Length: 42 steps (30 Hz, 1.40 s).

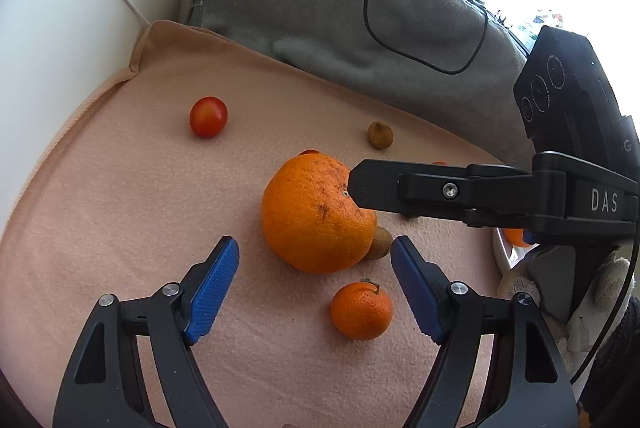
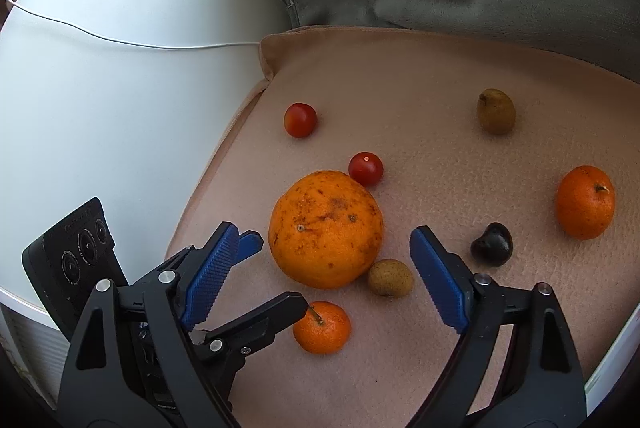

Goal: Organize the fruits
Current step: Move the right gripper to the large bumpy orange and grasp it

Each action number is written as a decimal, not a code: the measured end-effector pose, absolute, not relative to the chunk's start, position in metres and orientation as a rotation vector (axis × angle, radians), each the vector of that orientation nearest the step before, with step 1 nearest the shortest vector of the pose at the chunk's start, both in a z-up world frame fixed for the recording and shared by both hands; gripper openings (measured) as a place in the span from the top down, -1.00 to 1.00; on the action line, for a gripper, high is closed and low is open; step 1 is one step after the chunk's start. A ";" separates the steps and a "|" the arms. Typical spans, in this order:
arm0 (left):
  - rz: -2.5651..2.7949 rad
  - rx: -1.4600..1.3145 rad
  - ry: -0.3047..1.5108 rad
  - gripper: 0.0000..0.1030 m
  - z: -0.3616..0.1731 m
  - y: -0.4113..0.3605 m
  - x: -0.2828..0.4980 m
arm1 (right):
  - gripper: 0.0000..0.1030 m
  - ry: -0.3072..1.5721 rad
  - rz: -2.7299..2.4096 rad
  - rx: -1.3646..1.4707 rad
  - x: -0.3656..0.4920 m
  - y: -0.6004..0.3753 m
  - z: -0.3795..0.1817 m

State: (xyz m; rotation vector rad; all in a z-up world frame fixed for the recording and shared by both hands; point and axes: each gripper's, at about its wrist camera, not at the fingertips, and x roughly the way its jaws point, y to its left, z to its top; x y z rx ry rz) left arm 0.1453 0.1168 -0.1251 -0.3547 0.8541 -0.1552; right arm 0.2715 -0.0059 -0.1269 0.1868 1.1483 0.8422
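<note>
Left claw (image 1: 314, 256) released, large orange (image 1: 316, 214) just ahead | right claw (image 2: 324, 252) released | right view only: dark cherry (image 2: 492, 244) right of claw

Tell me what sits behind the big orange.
Behind the big orange sits a cherry tomato, touching or nearly so. The left wrist view shows only its top edge.

Black-framed left gripper (image 1: 316, 248) with ribbed blue fingers (image 1: 212, 288), silver screws, white glove (image 1: 600, 288).
</note>
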 end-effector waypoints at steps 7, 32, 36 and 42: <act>-0.167 -0.369 0.870 -0.47 -0.130 0.117 0.152 | -0.67 1.168 0.846 0.192 0.278 -0.002 -0.133; -0.176 -0.385 0.890 -0.26 -0.135 0.112 0.166 | -0.40 1.203 0.856 0.204 0.286 0.007 -0.143; -0.168 -0.373 0.885 -0.26 -0.134 0.110 0.164 | -0.39 1.194 0.857 0.195 0.284 0.007 -0.143; -0.158 -0.356 0.873 -0.26 -0.128 0.107 0.158 | -0.38 1.188 0.863 0.212 0.282 0.003 -0.140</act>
